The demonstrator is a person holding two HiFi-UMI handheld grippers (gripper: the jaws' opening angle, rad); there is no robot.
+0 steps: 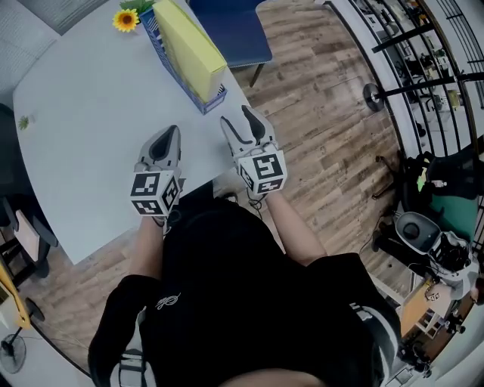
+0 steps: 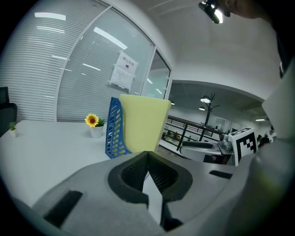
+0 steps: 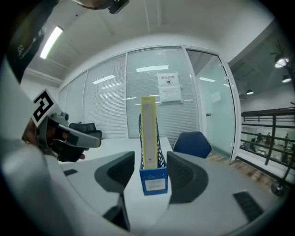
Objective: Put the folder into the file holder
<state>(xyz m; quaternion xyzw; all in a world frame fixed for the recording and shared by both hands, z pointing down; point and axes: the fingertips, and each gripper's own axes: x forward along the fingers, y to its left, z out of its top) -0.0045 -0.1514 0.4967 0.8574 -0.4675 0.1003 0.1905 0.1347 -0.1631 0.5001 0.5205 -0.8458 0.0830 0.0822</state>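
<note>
A yellow folder (image 1: 189, 44) stands upright inside the blue mesh file holder (image 1: 214, 100) at the far right of the white table; both also show in the left gripper view as the folder (image 2: 143, 124) in the holder (image 2: 113, 133), and in the right gripper view as the folder (image 3: 148, 131) in the holder (image 3: 154, 180). My left gripper (image 1: 167, 137) is over the table near its front edge, jaws shut and empty. My right gripper (image 1: 243, 123) hovers just short of the holder, jaws open with nothing between them. Neither gripper touches the holder.
A small sunflower pot (image 1: 126, 19) stands behind the holder. A blue chair (image 1: 234, 30) is at the table's far right side. The white table (image 1: 91, 136) ends close to my body; wood floor (image 1: 325, 136) and a black railing (image 1: 401, 98) lie to the right.
</note>
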